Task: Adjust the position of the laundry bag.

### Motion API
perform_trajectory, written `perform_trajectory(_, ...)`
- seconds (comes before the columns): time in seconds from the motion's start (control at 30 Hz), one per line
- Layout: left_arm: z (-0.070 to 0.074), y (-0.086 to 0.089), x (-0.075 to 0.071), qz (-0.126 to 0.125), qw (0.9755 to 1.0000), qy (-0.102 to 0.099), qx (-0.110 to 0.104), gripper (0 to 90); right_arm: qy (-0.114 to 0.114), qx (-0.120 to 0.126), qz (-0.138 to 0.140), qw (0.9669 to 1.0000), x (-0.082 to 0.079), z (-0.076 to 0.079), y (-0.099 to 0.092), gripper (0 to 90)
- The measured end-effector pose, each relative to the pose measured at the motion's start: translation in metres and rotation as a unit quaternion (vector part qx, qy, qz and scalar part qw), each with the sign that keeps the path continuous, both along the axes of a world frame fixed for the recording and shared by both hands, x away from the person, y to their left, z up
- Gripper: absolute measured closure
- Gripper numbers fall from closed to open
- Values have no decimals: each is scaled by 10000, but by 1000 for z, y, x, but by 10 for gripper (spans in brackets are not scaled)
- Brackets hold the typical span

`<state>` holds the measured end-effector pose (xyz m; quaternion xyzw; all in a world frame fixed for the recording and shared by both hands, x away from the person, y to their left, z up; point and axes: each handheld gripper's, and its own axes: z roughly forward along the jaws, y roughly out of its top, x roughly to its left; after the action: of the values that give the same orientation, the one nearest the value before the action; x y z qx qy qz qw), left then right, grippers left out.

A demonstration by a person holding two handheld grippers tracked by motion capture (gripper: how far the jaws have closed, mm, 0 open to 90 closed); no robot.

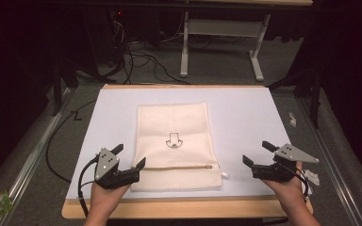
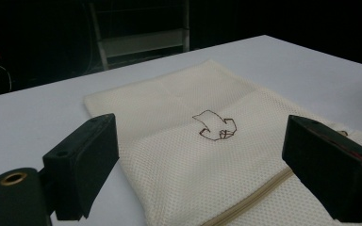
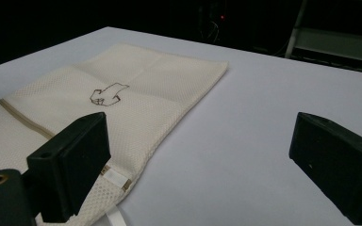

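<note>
Flanking one cream mesh bag (image 1: 175, 146) on one white table (image 1: 245, 117), two spread claws, left claw (image 1: 131, 157) and right claw (image 1: 255, 153)

Lab: dark curtains, floor cables (image 1: 136, 59)

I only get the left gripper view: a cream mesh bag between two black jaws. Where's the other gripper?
Observer: The right gripper sits open on the table, right of the bag, apart from it.
Operator: Does the zipper have a pull?
Observer: Yes, a white tab at its right end.
Operator: Is the left gripper touching the bag?
Observer: The left gripper is open; one jaw tip is at the bag's left edge by the zipper. Contact I cannot tell.
</note>
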<state>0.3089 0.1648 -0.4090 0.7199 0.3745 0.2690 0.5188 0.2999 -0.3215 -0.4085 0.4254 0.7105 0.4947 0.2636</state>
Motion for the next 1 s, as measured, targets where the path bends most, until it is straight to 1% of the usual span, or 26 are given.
perform_trajectory(0.2, -1, -2, 3, -16, 10000, 24, -19, 123, 24, 22, -36, 10000, -1, -2, -3, 61)
perform_trajectory(0.33, -3, -6, 6, -74, 10000, 60, 19, 125, 35, 132, -84, 9999, -4, -1, -7, 74)
perform_trajectory(0.47, -5, -7, 7, -89, 9999, 104, 34, 133, 39, 145, -95, 9998, -4, 0, -9, 81)
perform_trajectory(0.53, -9, -7, 9, -70, 9998, 172, 65, 147, 151, 73, -112, 9998, -1, -4, -4, 140)
perform_trajectory(0.57, -9, -7, 9, -70, 9998, 172, 65, 147, 197, 43, -142, 9997, 1, -5, -2, 170)
perform_trajectory(0.6, -13, -8, 11, -51, 9995, 286, 77, 148, 278, -33, -174, 9995, 4, -8, 3, 176)
perform_trajectory(0.63, -13, -8, 11, -51, 9995, 286, 77, 148, 278, -33, -174, 9995, 4, -8, 3, 176)
perform_trajectory(0.67, -16, -9, 12, -40, 9994, 340, 113, 148, 410, -77, -86, 9991, 12, -12, 11, 193)
perform_trajectory(0.7, -16, -9, 12, -40, 9994, 340, 113, 148, 410, -77, -86, 9991, 12, -12, 11, 193)
perform_trajectory(0.73, -16, -10, 12, -53, 9994, 328, 104, 149, 521, -234, -28, 9984, 24, -15, 24, 219)
perform_trajectory(0.77, -16, -10, 12, -53, 9994, 328, 104, 150, 521, -234, -28, 9984, 24, -15, 24, 219)
perform_trajectory(0.8, -15, -11, 11, -82, 9994, 303, 138, 150, 600, -280, -24, 9978, 29, -17, 28, 235)
perform_trajectory(0.83, -14, -11, 11, -95, 9994, 276, 168, 151, 791, -461, 25, 9958, 45, -22, 44, 264)
perform_trajectory(0.87, -14, -11, 11, -95, 9994, 276, 168, 151, 791, -461, 25, 9958, 45, -22, 44, 264)
perform_trajectory(0.9, -14, -10, 11, -96, 9995, 258, 156, 151, 946, -593, 65, 9937, 60, -28, 55, 274)
perform_trajectory(0.97, -14, -7, 12, -92, 9995, 273, 113, 151, 1152, -594, 69, 9915, 78, -35, 67, 286)
perform_trajectory(1.0, -14, -7, 12, -93, 9995, 279, 74, 152, 1273, -588, 105, 9901, 90, -40, 74, 309)
